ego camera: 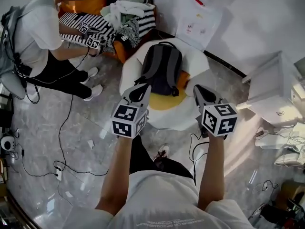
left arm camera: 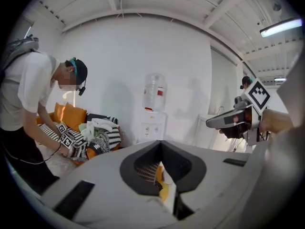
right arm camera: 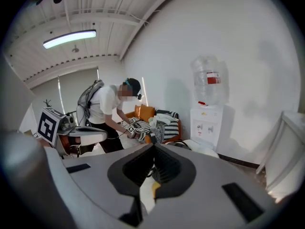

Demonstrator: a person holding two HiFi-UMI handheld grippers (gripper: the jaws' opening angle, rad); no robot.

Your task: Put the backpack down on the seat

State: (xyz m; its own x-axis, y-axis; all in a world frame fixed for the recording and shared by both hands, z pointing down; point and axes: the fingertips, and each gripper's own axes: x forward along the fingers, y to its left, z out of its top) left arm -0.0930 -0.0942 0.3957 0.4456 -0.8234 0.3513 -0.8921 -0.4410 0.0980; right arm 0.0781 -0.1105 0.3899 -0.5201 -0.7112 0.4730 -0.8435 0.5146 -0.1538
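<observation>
A dark grey backpack [ego camera: 162,68] lies on the white round seat [ego camera: 164,120], its lower end over a yellow cushion [ego camera: 167,102]. My left gripper [ego camera: 139,92] hovers at the seat's near left, just short of the backpack's lower corner. My right gripper [ego camera: 201,93] hovers at the seat's near right, apart from the backpack. Both have their jaws together with nothing between them. In the left gripper view the jaws [left arm camera: 161,147] meet in front of the cushion, and the right gripper [left arm camera: 228,120] shows at the side. The right gripper view shows its closed jaws [right arm camera: 153,149].
Another person [ego camera: 38,27] bends over an orange sofa [ego camera: 121,49] piled with striped cloth at the back left. A water dispenser [left arm camera: 153,123] stands against the wall. A white table [ego camera: 271,87] is at the right. Cables [ego camera: 62,166] run across the marble floor.
</observation>
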